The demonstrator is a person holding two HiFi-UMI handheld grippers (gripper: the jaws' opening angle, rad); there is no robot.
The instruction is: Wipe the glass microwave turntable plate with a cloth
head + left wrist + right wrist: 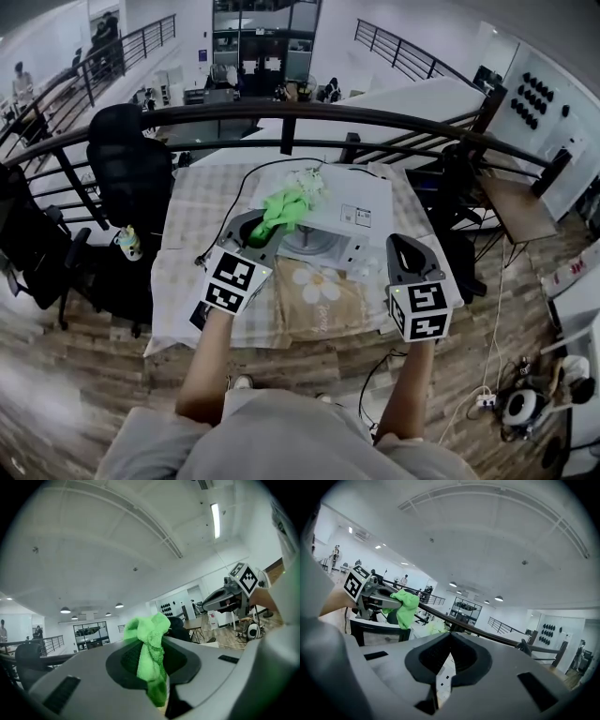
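My left gripper [255, 232] is shut on a bright green cloth [286, 208], which bunches up over the near left part of the white microwave [361, 211]. In the left gripper view the cloth [152, 653] is pinched between the jaws and sticks out past them. A round, glassy plate [307, 246] seems to lie just right of the left gripper, in front of the microwave; its outline is unclear. My right gripper [405, 251] hovers at the table's right front, jaws shut with nothing between them [449, 637]. Both gripper cameras look upward at the ceiling.
The table [202, 202] has a checked cover and a beige mat with a white flower [317, 284]. Cables [225, 220] run across it. A dark railing [281, 117] runs behind the table. A black office chair [127, 159] stands at its left and a side desk [516, 206] at the right.
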